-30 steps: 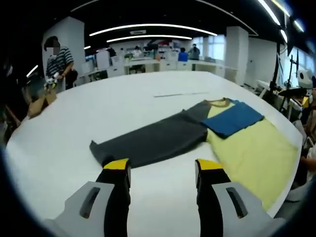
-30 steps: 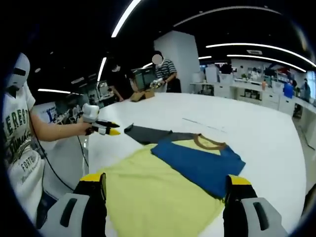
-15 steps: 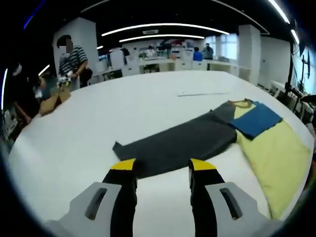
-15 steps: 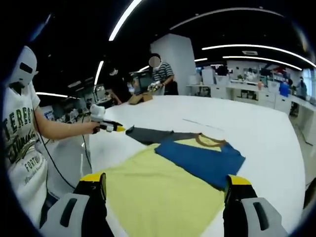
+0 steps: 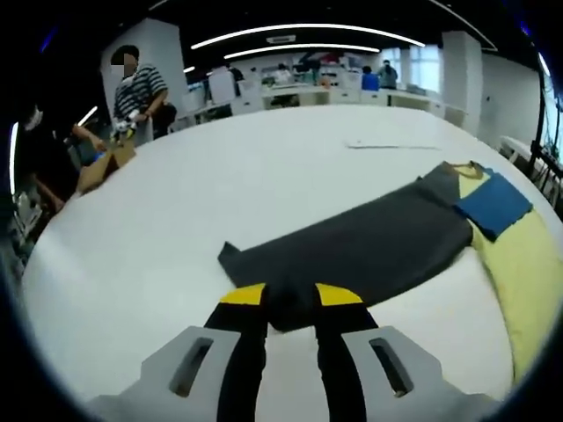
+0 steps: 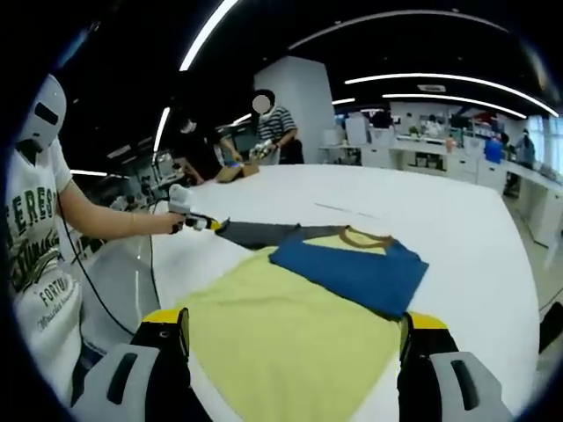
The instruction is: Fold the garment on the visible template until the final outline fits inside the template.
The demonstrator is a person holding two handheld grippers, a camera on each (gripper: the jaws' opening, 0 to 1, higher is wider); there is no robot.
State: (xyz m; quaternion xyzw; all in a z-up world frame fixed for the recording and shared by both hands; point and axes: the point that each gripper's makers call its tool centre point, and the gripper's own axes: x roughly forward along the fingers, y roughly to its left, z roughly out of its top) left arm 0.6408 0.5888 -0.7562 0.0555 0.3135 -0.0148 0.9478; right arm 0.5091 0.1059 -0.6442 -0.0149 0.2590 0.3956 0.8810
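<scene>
A T-shirt lies flat on the white table (image 5: 176, 220). It has a yellow body (image 6: 264, 303), a brown collar (image 6: 365, 237), a blue sleeve (image 6: 352, 272) folded over the chest, and a dark grey sleeve (image 5: 352, 251) stretched out sideways. My left gripper (image 5: 290, 296) is at the grey sleeve's end, its jaws narrowed with the cuff edge between them and a gap still showing. That same left gripper (image 6: 211, 224) shows in the right gripper view, at the cuff. My right gripper (image 6: 295, 323) stands wide open above the yellow hem.
A thin pale strip (image 5: 378, 145) lies on the table beyond the shirt. A person in a striped shirt (image 5: 141, 88) works by a cardboard box (image 5: 101, 167) at the far edge. The holder's white T-shirt (image 6: 35, 264) is at the left. Office desks stand behind.
The left gripper has moved forward to the grey sleeve's end and its jaws have narrowed around the cuff. The right gripper has stayed open over the hem.
</scene>
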